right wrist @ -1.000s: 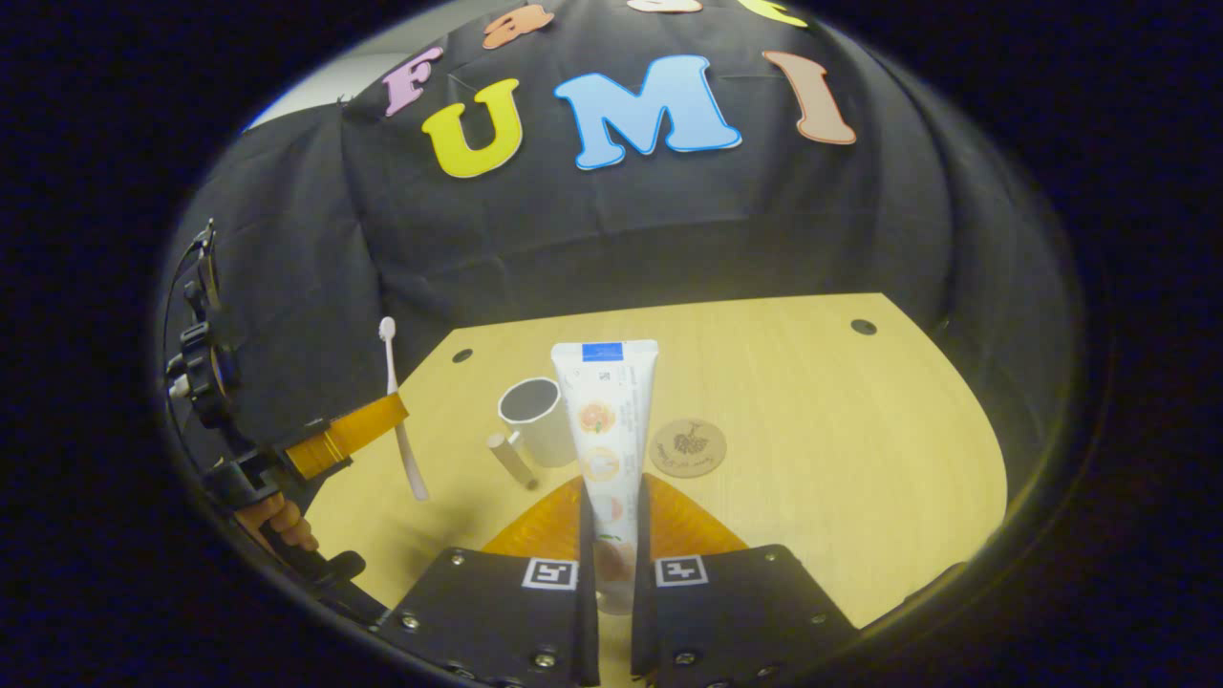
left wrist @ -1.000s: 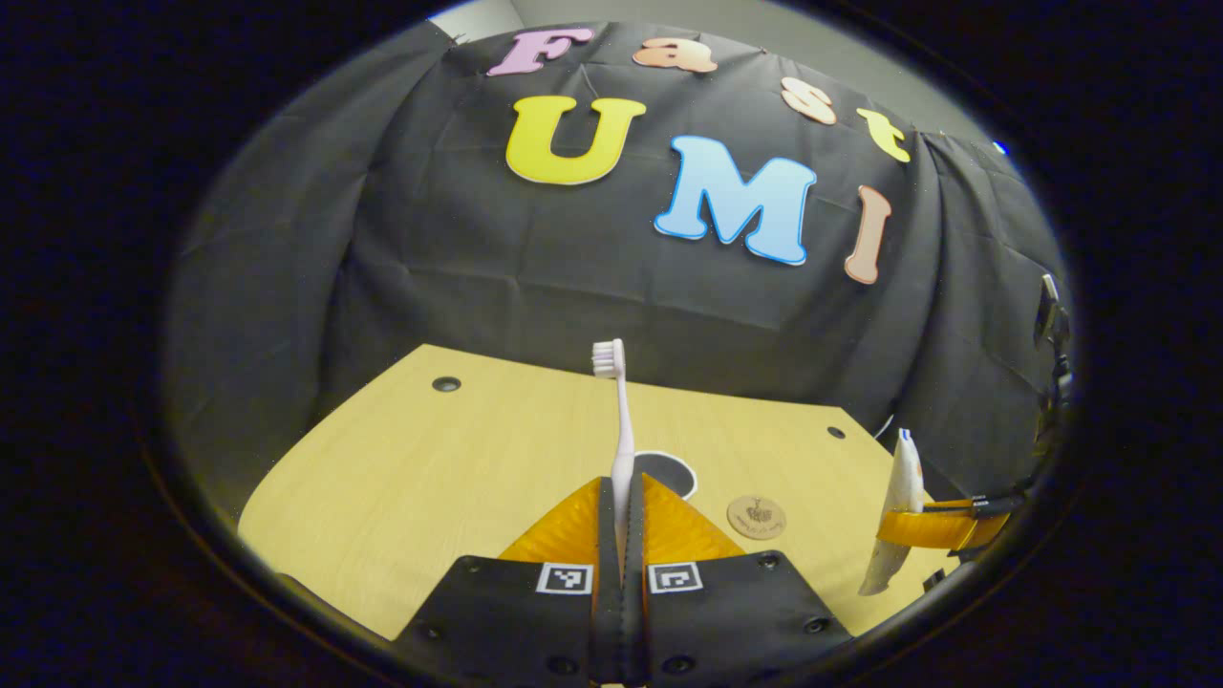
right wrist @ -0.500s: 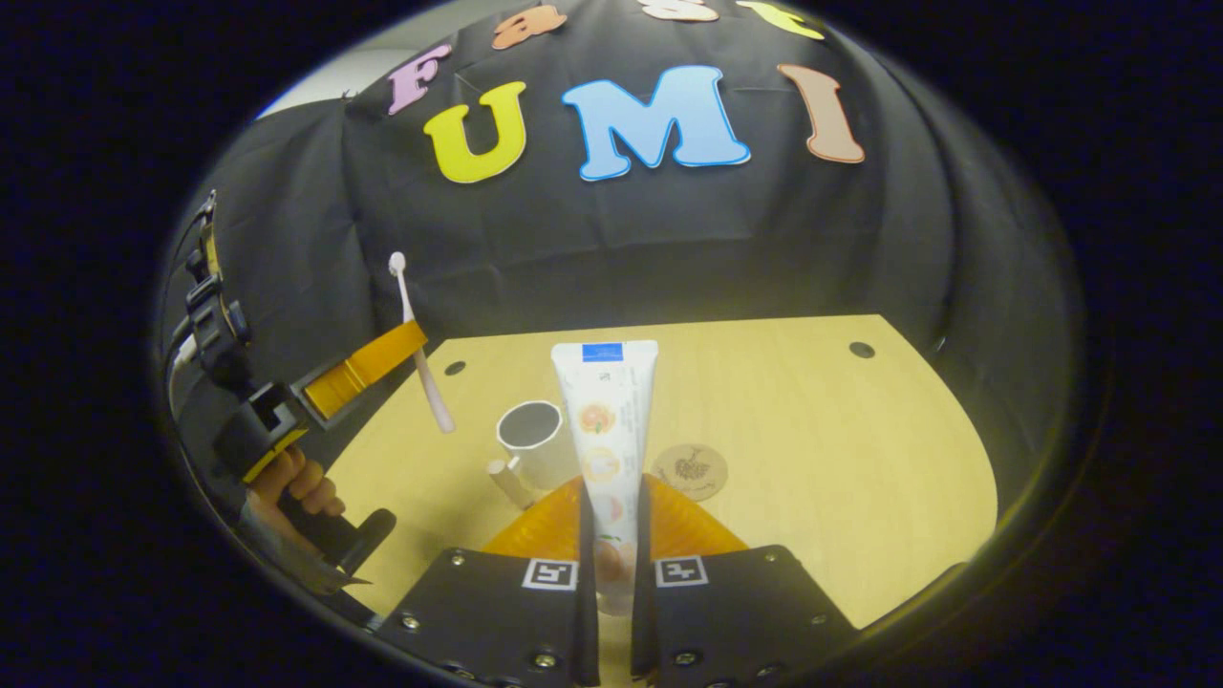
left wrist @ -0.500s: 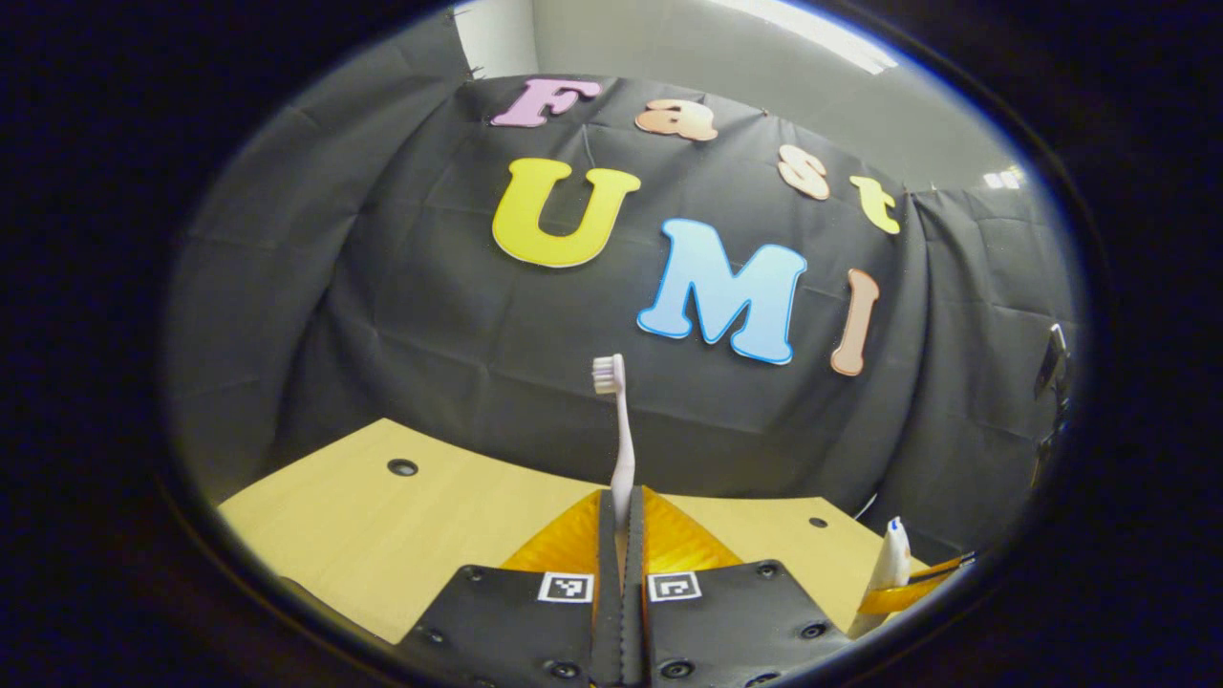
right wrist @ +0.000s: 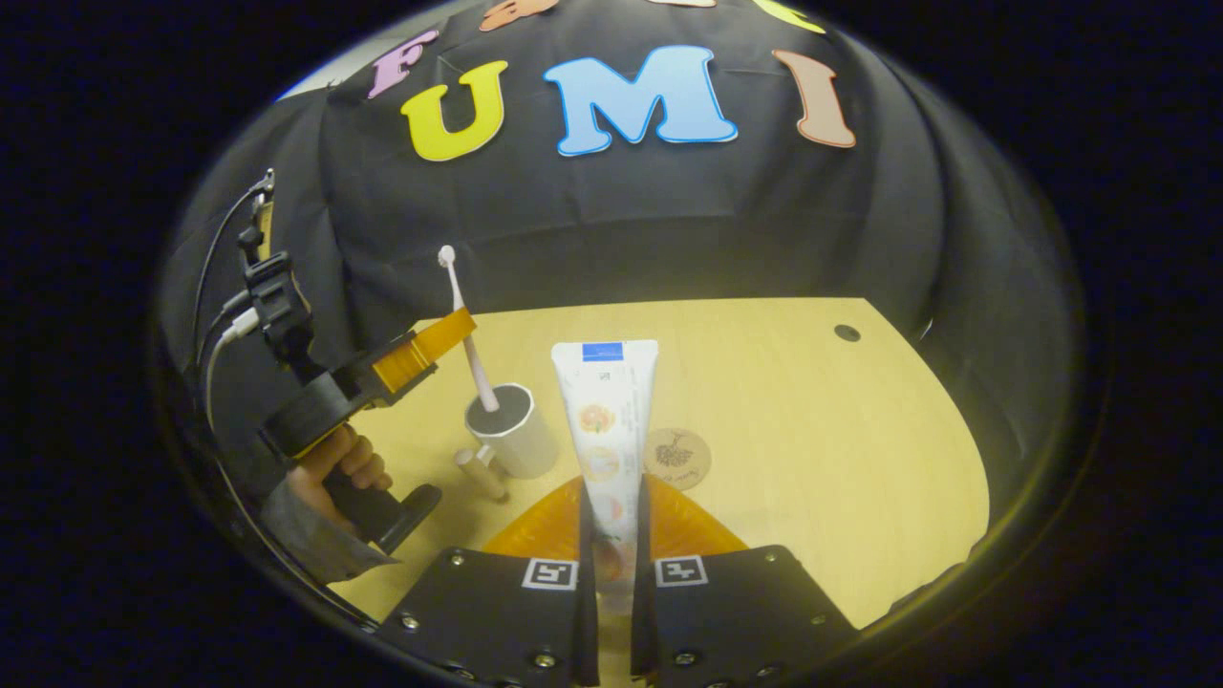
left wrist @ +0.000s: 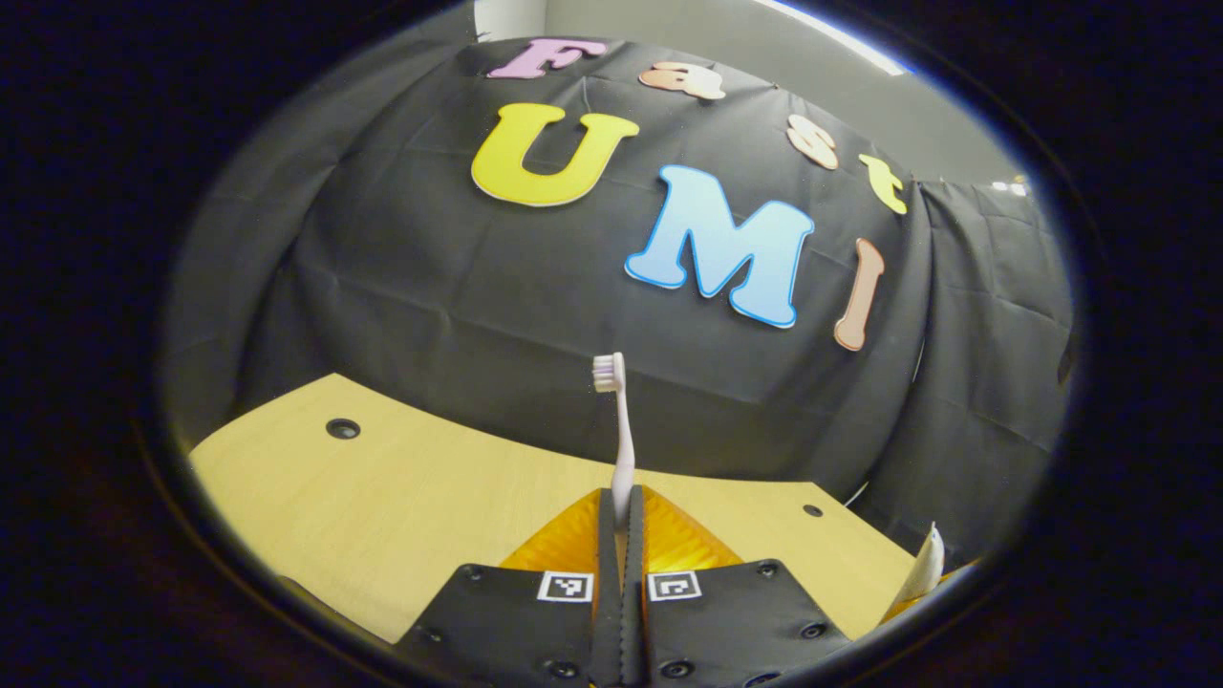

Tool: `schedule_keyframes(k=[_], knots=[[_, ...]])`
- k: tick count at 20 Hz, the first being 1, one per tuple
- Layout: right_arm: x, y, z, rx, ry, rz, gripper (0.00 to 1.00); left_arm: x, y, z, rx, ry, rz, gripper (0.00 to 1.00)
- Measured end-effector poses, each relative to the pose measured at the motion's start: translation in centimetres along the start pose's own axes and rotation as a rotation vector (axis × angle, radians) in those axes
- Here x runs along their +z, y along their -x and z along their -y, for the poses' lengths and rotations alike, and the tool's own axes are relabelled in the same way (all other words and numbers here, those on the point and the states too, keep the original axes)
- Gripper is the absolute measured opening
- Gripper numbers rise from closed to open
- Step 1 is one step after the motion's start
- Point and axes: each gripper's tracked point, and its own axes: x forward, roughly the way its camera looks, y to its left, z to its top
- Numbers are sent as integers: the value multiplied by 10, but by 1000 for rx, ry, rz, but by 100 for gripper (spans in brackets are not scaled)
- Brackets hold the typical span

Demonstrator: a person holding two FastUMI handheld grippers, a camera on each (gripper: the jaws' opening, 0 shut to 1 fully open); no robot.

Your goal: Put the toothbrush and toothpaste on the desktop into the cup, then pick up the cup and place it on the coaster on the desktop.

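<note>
Pink toothbrush [right wrist: 465,325] — left gripper [right wrist: 449,330] clamps it | tip over cup [right wrist: 513,430]

Left gripper view: camera rides above the left tool [left wrist: 619,573], held low over the table [left wrist: 382,506], facing nearly level toward the booth's black cloth wall [left wrist: 459,287]. Right gripper view: camera rides above the right tool [right wrist: 610,573], set higher, tilted down across the table [right wrist: 812,430] from close range. Both views share the table, the wall, the toothbrush [left wrist: 619,430] [right wrist: 466,325] and the toothpaste [left wrist: 925,571] [right wrist: 608,420].
</note>
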Motion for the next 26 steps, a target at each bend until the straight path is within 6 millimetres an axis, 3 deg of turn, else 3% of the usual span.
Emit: schedule_keyframes(k=[3, 4, 5, 10, 12, 13, 14, 19, 26], knots=[[-1, -3, 0, -2, -6, -12, 14, -22, -6, 0, 6, -28, -42, 7], [-2, -3, -1, -2, -7, -14, 15, -29, -6, 0, 6, -42, -55, 12], [-2, -4, -1, 1, -8, -16, 15, -33, -6, 1, 8, -52, -59, 6], [-5, -8, -4, 27, -8, -29, 15, -45, 4, 5, 2, -73, -88, 12], [-5, -9, -5, 41, -4, -31, 14, -44, 9, 7, -8, -57, -94, 18], [-5, -9, -6, 48, -4, -32, 14, -46, 12, 9, -10, -52, -106, 29], [-4, -10, -7, 56, -5, -31, 14, -50, 15, 7, -7, -48, -120, 34], [28, -28, -24, 115, 23, 19, 15, -41, 34, -3, 37, -33, -119, 94], [80, -68, -71, 250, 76, 162, 15, -26, 67, -25, 103, -71, -140, 94]])
